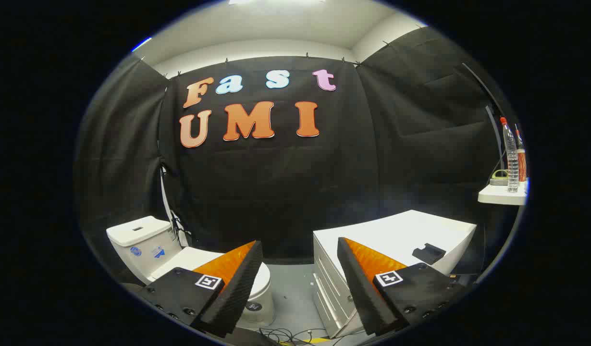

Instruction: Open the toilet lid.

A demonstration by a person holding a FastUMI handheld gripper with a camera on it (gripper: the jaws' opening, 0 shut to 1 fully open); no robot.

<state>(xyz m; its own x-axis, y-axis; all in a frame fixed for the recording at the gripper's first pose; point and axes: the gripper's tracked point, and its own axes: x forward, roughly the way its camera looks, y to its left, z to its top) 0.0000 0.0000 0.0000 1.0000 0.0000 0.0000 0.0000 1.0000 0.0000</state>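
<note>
Toilet sits low at the near left, its tank backed against the black cloth wall and its bowl running out toward the middle of the floor. Lid lies flat and closed on the seat, so the task is not begun. Part of the lid is hidden behind the left finger; its front rim shows just past that finger's tip.

Tool is held up and level, pointed at the wall between the toilet and a white cabinet on the right. Its fingers stand well apart with nothing between them.

What the move turns on: the lid lies left of and below the tool's line, with its long axis running from the tank hinge out to the free front edge. That front edge is the end nearer the tool. By my reading, the tool must swing left and drop to get a finger under that edge, then lift toward the tank.

A shelf with a bottle hangs far right.
</note>
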